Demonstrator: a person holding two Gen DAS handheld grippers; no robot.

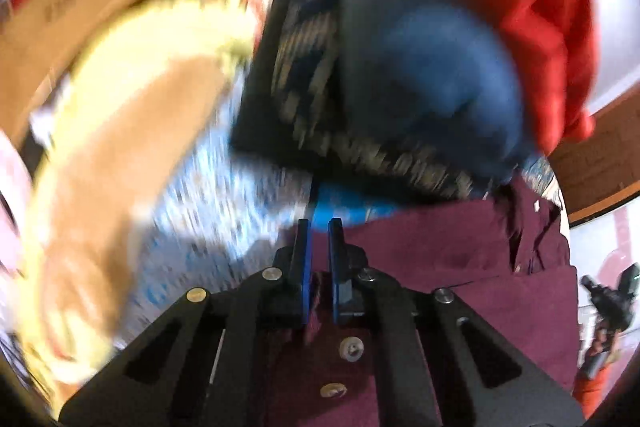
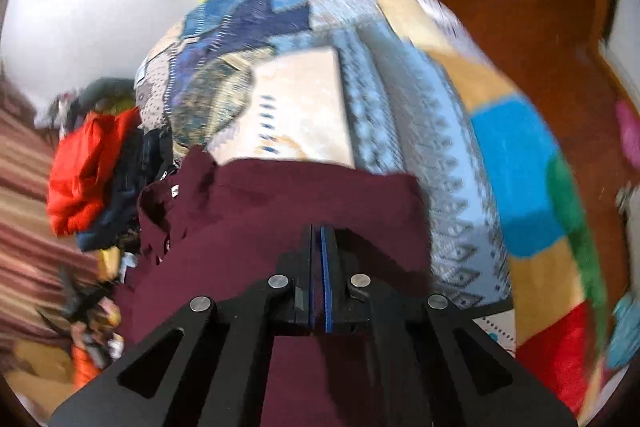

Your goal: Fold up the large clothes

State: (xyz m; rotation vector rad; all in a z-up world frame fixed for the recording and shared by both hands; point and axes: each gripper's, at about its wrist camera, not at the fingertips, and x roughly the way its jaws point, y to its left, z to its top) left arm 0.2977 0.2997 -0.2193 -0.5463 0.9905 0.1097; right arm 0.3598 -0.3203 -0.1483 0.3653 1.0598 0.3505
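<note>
A maroon shirt [image 1: 440,259] with a collar at its right lies spread under both grippers; it also fills the lower middle of the right wrist view [image 2: 312,203]. My left gripper [image 1: 319,227] is nearly closed, pinching a fold of the maroon fabric between its blue-padded fingers [image 1: 303,259]. My right gripper [image 2: 323,231] is shut tight on the maroon shirt near its edge. Both views are blurred by motion.
A pile of clothes, red [image 1: 532,19] and dark blue [image 1: 452,75], lies beyond the shirt. A patterned blue and multicoloured blanket [image 2: 420,115] covers the bed. A yellow and tan item [image 1: 132,131] and a cardboard box [image 1: 72,7] sit left. A wooden floor [image 2: 532,27] lies at right.
</note>
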